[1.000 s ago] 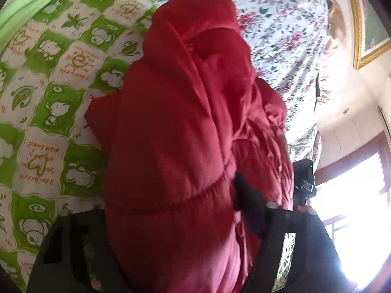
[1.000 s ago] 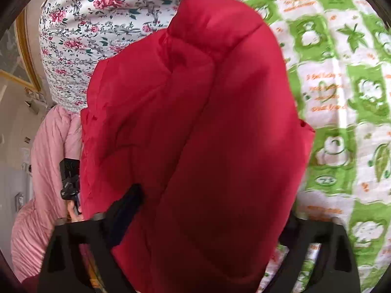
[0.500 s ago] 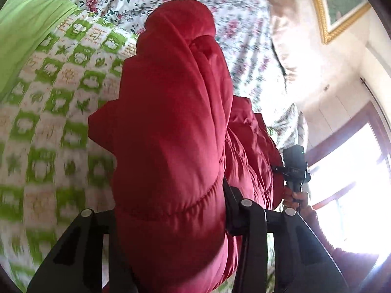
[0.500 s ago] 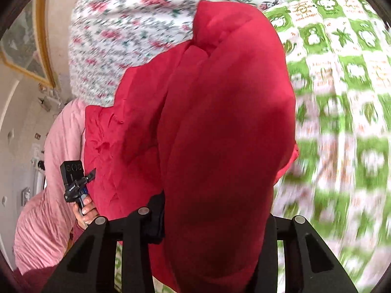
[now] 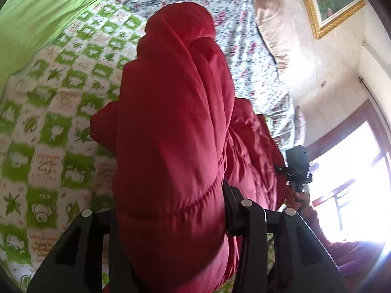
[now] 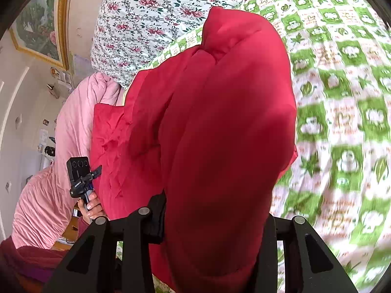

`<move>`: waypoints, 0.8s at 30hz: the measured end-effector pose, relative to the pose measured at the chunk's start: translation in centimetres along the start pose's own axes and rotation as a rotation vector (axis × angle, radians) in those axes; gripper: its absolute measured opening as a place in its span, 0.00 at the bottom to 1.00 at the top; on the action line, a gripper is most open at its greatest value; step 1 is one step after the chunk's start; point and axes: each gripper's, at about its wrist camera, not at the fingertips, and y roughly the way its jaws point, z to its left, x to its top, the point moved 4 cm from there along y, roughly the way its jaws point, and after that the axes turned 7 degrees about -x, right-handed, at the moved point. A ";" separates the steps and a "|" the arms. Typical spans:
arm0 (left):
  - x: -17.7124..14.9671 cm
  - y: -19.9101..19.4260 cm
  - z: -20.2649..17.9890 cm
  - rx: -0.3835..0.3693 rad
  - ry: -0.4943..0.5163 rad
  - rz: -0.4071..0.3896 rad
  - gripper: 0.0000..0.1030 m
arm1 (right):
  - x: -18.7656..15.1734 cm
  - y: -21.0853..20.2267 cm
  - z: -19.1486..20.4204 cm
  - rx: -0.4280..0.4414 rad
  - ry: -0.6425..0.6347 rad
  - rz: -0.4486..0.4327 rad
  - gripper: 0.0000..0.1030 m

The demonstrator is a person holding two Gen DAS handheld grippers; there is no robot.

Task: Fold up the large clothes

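Both tongs are in play: the left tongs [image 5: 171,219] are pinching a thick bunch of the red padded jacket [image 5: 176,127], and the right tongs [image 6: 215,222] are clamped on another bunch of it. The jacket hangs lifted above the green checked blanket [image 5: 48,127] on the bed, its far end draping toward the floral quilt [image 6: 151,9] beyond that blanket. It looks puffy, soft and light, with a slick shell that could slide through a shallow bite. I'd judge the quilted seam near the hem the safest hold, taken deep, both sides level above the blanket.
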 end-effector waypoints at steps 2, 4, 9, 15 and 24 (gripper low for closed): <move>-0.4 0.4 1.3 0.048 -0.006 0.001 0.41 | 0.0 0.2 -0.5 -0.019 -0.001 -0.005 0.45; -0.7 0.7 2.2 0.105 -0.007 0.002 0.45 | 0.3 0.5 -0.9 -0.056 0.005 -0.013 0.51; -1.6 0.7 1.9 0.207 0.006 -0.030 0.59 | 0.2 0.7 -1.6 -0.108 0.020 -0.017 0.69; -1.7 -0.6 1.1 0.242 0.004 -0.034 0.62 | 0.0 -0.7 -2.1 -0.155 0.049 -0.050 0.78; -1.0 -1.4 1.3 0.295 0.052 0.011 0.66 | -0.1 -2.1 -1.4 -0.238 0.008 -0.079 0.79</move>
